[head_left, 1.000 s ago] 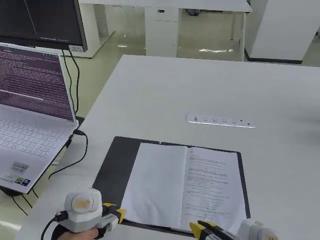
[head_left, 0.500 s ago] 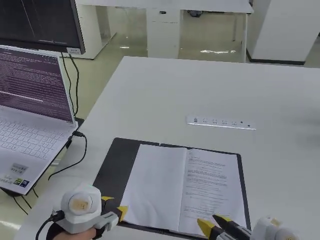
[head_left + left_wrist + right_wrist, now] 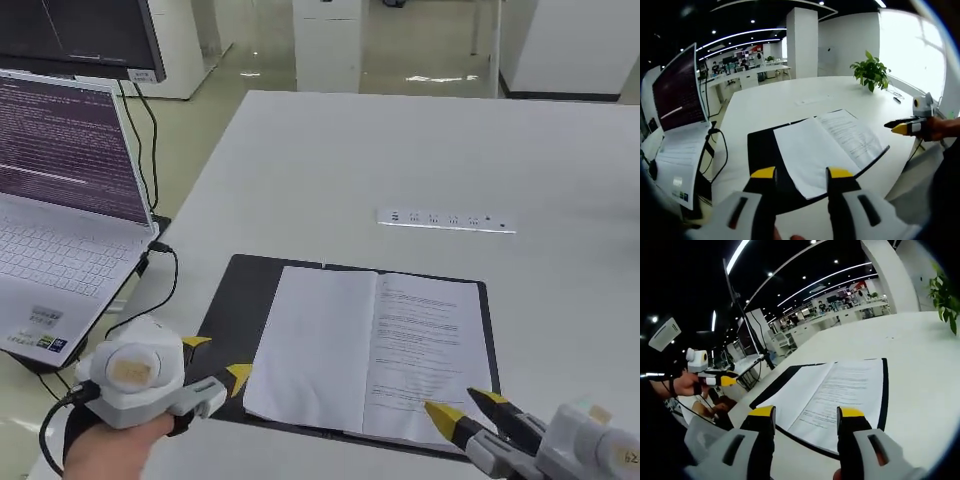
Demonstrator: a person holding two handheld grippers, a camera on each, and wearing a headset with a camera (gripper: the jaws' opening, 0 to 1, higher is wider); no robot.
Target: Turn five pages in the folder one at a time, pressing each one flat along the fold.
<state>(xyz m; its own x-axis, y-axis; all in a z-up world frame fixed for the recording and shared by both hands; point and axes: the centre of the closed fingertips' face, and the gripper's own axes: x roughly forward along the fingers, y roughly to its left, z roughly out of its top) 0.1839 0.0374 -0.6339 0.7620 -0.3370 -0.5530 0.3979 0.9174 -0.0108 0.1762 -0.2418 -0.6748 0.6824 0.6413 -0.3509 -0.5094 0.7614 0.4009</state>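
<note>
Black flat folder [image 3: 232, 310] lay open near the near edge of the smooth white table [image 3: 400, 150], toward its left edge. A blank white sheet [image 3: 315, 345] lay on the left and a printed text page [image 3: 430, 340] on the right, both flat, with a straight crease between them. Left gripper [image 3: 217, 358] sat by the folder's near-left corner, its yellow-tipped jaws spread apart and gripping nothing. Right gripper [image 3: 463, 405] sat at the folder's near-right corner, jaws also parted and empty, tips over the printed page's bottom edge; contact unclear. A slim white power strip [image 3: 445, 221] lay mid-table. An open silver laptop [image 3: 50, 240] stood beyond the left edge.
</note>
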